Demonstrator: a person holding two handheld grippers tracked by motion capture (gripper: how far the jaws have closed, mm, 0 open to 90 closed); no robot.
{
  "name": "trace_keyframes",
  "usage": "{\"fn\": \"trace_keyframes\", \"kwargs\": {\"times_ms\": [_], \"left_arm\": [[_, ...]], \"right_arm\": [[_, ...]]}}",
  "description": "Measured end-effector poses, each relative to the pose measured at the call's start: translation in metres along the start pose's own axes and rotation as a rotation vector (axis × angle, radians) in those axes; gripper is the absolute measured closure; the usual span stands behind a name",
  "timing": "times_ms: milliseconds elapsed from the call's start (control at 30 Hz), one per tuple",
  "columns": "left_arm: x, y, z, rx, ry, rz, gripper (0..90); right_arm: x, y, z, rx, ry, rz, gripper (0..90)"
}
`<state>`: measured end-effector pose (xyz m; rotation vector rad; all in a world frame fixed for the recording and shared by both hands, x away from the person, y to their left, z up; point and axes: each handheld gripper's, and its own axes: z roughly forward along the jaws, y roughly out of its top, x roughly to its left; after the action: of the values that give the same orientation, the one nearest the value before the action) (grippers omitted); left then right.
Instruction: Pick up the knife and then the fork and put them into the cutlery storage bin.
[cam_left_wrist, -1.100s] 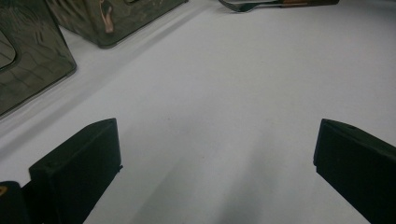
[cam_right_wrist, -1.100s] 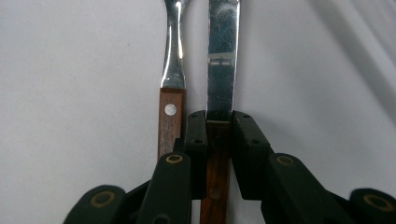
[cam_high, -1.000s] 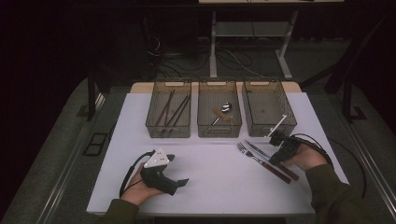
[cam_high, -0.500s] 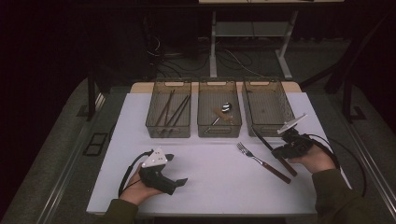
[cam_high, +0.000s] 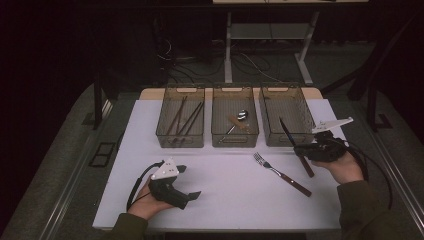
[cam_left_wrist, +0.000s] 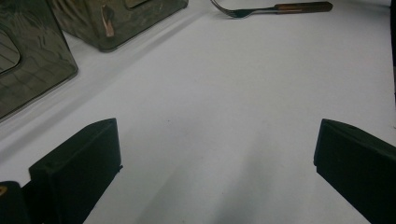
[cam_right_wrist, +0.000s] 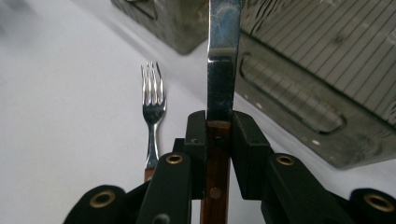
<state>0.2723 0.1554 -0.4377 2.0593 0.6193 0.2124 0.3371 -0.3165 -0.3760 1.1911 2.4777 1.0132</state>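
My right gripper (cam_high: 302, 149) is shut on a knife (cam_high: 287, 131) with a wooden handle, lifted off the table. Its blade points up and away over the front edge of the right bin (cam_high: 285, 141). In the right gripper view the pads (cam_right_wrist: 247, 154) clamp the knife (cam_right_wrist: 223, 56) where handle meets blade. A fork (cam_high: 282, 173) with a wooden handle lies on the white table just left of that hand, and its tines show in the right gripper view (cam_right_wrist: 153, 102). My left gripper (cam_high: 189, 181) rests open at the front left, nothing between its jaws (cam_left_wrist: 215, 158).
Three smoked-plastic bins stand in a row at the back. The left bin (cam_high: 180, 141) holds chopsticks, the middle bin (cam_high: 235, 141) a spoon. The white table (cam_high: 225, 200) ends close behind both hands. Cables trail from each gripper.
My right gripper has lifted the knife from beside the fork and carried it up and to the right, toward the right bin. The left hand has stayed put.
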Motion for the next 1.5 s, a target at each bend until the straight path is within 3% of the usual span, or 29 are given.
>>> {"fn": "trace_keyframes", "kwargs": {"times_ms": [400, 733, 967, 1267, 1367, 1433, 1500], "left_arm": [[0.000, 0.000, 0.001, 0.006, -0.001, 0.002, 0.0], [0.000, 0.000, 0.001, -0.002, -0.003, -0.007, 0.0], [0.001, 0.000, 0.001, -0.008, 0.001, -0.015, 0.0], [0.000, 0.001, 0.002, -0.008, -0.005, -0.011, 0.0], [-0.001, 0.001, 0.002, -0.007, -0.007, -0.011, 0.0], [-0.001, 0.001, 0.002, -0.006, -0.008, -0.009, 0.0], [-0.001, 0.001, 0.003, -0.006, -0.010, -0.009, 0.0]], "right_arm": [[-0.009, 0.009, -0.009, -0.132, -0.019, 0.025, 77.0], [-0.022, 0.025, -0.020, -0.197, -0.039, 0.067, 76.9], [-0.037, 0.046, -0.024, -0.225, -0.084, 0.091, 76.9], [-0.060, 0.070, -0.016, -0.245, -0.154, 0.120, 76.9], [-0.067, 0.076, -0.009, -0.249, -0.177, 0.110, 76.9], [-0.073, 0.078, -0.003, -0.256, -0.167, 0.117, 76.9], [-0.078, 0.077, 0.007, -0.233, -0.176, 0.131, 76.9]]}}
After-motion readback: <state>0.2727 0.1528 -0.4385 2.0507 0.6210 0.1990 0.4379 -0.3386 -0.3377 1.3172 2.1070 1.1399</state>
